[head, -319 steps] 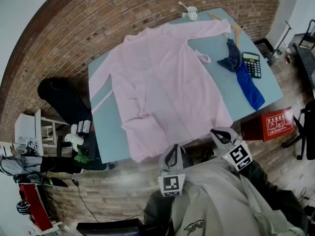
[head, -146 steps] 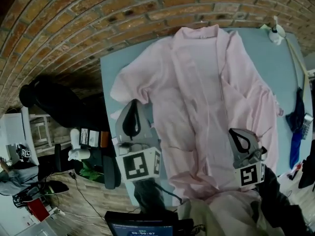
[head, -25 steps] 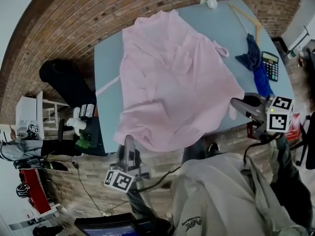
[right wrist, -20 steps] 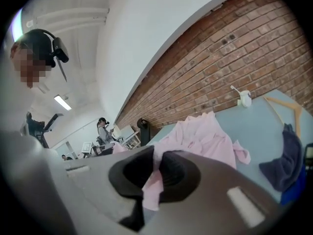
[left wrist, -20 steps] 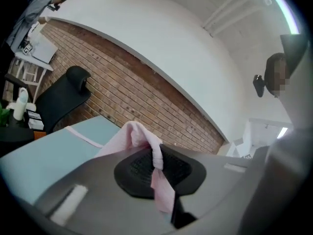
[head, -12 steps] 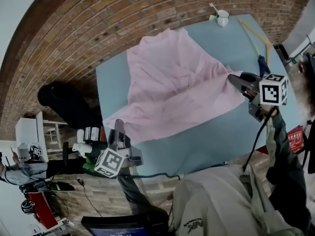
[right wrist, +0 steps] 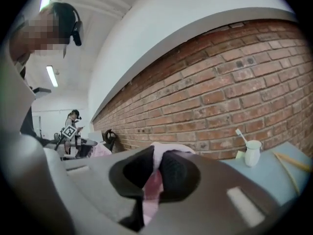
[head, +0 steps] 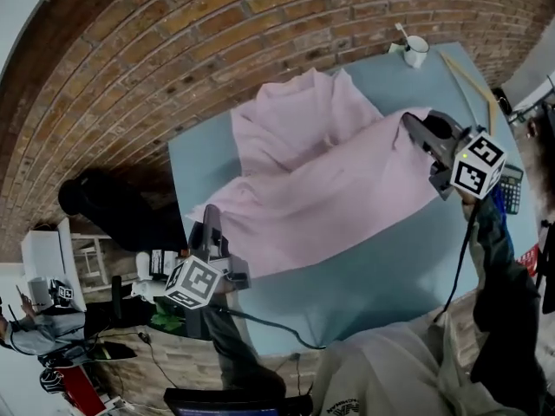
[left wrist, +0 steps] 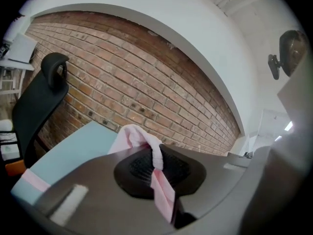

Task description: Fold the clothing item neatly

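Head view: brick wall (head: 217, 42) behind, light-blue table (head: 381, 258) in front, pink garment (head: 321, 180) spread across it. Left gripper (head: 211, 222) and right gripper (head: 411, 126) each clamp the garment's near edge. White cup (head: 415, 52) at far corner.

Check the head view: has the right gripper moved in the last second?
Yes. The right gripper, shut on the pink garment, went from beyond the table's near edge to above it, toward the white cup.
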`<state>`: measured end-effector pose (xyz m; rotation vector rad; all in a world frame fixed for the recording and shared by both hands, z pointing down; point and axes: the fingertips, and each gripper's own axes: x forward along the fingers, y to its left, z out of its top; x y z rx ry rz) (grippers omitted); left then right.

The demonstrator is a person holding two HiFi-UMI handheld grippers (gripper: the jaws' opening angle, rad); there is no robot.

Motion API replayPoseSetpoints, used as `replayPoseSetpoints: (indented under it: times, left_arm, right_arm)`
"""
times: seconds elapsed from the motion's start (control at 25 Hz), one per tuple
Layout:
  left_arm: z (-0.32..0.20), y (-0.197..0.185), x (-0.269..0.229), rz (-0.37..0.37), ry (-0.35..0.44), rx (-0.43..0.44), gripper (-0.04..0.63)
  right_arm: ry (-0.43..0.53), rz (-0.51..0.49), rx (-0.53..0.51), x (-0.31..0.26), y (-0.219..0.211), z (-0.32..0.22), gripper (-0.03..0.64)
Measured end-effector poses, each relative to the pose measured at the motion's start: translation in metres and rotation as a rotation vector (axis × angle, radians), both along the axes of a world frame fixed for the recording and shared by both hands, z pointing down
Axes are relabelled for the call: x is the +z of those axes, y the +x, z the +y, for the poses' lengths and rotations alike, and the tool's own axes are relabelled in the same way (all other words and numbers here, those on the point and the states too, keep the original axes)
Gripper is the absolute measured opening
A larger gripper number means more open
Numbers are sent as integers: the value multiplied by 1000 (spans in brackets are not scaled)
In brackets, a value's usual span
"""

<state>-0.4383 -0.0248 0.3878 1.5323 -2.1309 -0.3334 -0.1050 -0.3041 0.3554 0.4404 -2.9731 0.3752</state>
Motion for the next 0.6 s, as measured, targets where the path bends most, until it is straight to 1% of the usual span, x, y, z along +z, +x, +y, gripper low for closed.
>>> replayPoseSetpoints:
  times: [0.08, 0.2, 0.32, 0.4, 0.48, 0.52, 0.56, 0.6]
  left_arm:
    - [-21, -16, -1, -32, 13, 7, 23]
    - [-50, -41, -5, -68, 47, 0, 23]
    - [-77, -68, -6, -72, 79, -25, 23]
    - [-94, -88, -5, -85, 84, -46, 23]
    - [-111, -107, -2, -100, 75, -71, 23]
    - [-119, -115, 3, -109, 59, -84, 23]
    - [-126, -122, 10, -119, 34, -97, 33]
    - [-133, -126, 20, -127, -3, -102, 63]
  right_arm:
    - [49, 27, 13, 12, -19, -15, 14]
    - [90, 26, 72, 22, -39, -41, 15]
    - [162, -22, 177, 15, -48, -74, 14]
    - [210, -54, 251, 10, -53, -97, 15]
    - [231, -60, 312, 13, -59, -119, 15]
    - [232, -47, 342, 20, -63, -129, 15]
    - [228, -20, 369, 29, -66, -137, 15]
    - [217, 21, 386, 43, -70, -144, 15]
